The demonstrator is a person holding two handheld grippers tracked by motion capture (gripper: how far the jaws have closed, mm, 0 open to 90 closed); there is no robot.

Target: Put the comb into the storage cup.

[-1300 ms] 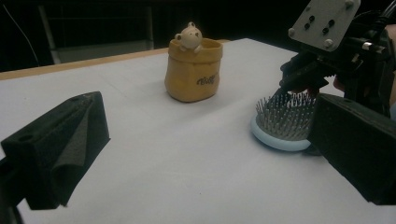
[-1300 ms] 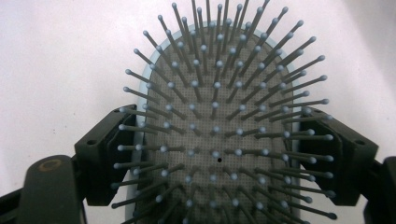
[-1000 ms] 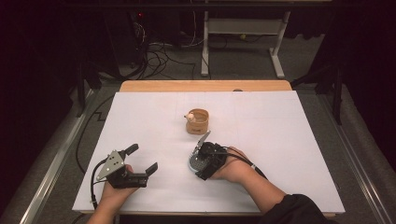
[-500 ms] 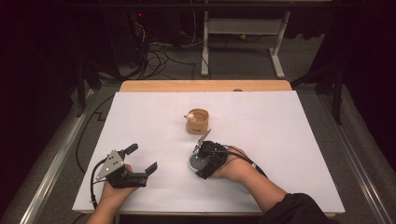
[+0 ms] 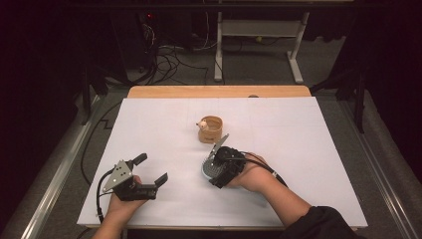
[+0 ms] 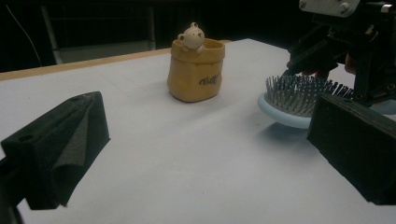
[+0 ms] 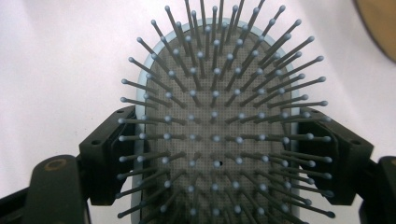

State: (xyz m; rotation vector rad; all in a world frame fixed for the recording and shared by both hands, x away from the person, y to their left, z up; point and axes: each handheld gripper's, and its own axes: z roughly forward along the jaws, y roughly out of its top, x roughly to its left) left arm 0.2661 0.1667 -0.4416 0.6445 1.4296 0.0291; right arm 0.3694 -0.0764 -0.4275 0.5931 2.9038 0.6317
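Nearest the table's front edge, the person's left hand (image 5: 122, 201) rests on the white table cover (image 5: 308, 144), well apart from the bear pot and off to its near left. The forearm comes in low and short from the bottom, wrist straight, and the hand holds the left gripper (image 5: 149, 172) level, pointing across towards the pot's side. Its two black jaws stand wide apart with nothing between them; in the left gripper view only bare white cover lies in the gap.

Closer to the pot, just on its near side, the person's right hand (image 5: 251, 174) lies on the cover with the dark-sleeved forearm angling in from the lower right. The wrist is turned so the right gripper (image 5: 215, 169) points back towards the left and slightly away from the person. Its jaws clamp the pale blue hairbrush (image 7: 219, 135) from both sides of the head, bristles facing up, the black pads pressed against the rim. The brush head sits low over the cover, near the pot but not touching it.

Beyond, the small tan pot (image 5: 211, 129) stands upright at mid-table, a little bear figure (image 6: 191, 37) perched on its rim.
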